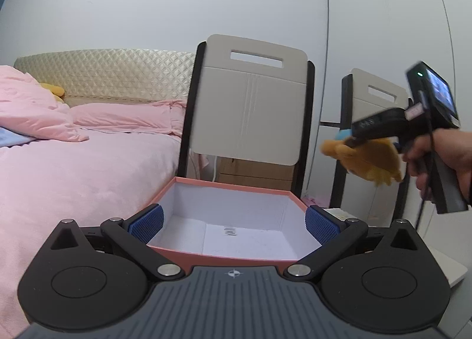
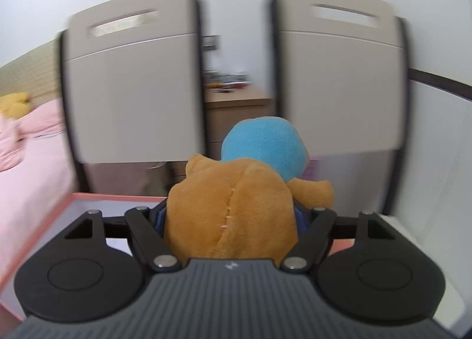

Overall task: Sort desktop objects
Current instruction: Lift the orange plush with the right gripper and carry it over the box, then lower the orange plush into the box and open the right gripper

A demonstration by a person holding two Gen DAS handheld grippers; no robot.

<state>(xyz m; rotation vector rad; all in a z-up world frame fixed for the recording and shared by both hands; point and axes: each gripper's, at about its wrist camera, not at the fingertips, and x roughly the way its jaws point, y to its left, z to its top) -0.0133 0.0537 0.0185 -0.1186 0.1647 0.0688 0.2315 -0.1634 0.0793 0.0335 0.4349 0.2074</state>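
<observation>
Clamped on the brown plush toy with a blue head [image 2: 236, 206], my right tool [image 2: 230, 218] had its blue pads pressed into the soft body from either side, so the toy was carried in the air and not resting on anything. From the left wrist view I could see the right tool [image 1: 351, 144] off to the right of and above the open pink cardboard box with a white inside [image 1: 236, 191], the toy [image 1: 365, 159] hanging under it, a hand [image 1: 442, 156] gripping the handle. My left tool [image 1: 233, 225] stood with its jaws wide apart and nothing between them, its blue pads [image 1: 147, 225] just at the near corners of the box, which looked empty apart from a small label on its floor. The relation I judged the coming move to hinge on was this: the box lay below and to the left of the held toy, its pink rim [image 2: 118, 198] showing at the lower left in the right wrist view, so the right hand would have to travel leftward and down to bring the toy over the opening. The toy's long axis ran forward along the tool, blue head leading away from me. Two beige chair backs [image 2: 132, 88] stood behind the box, and a bed with pink bedding [image 1: 73, 161] lay to its left. Blur softened that view, so finer detail I could not tell.
</observation>
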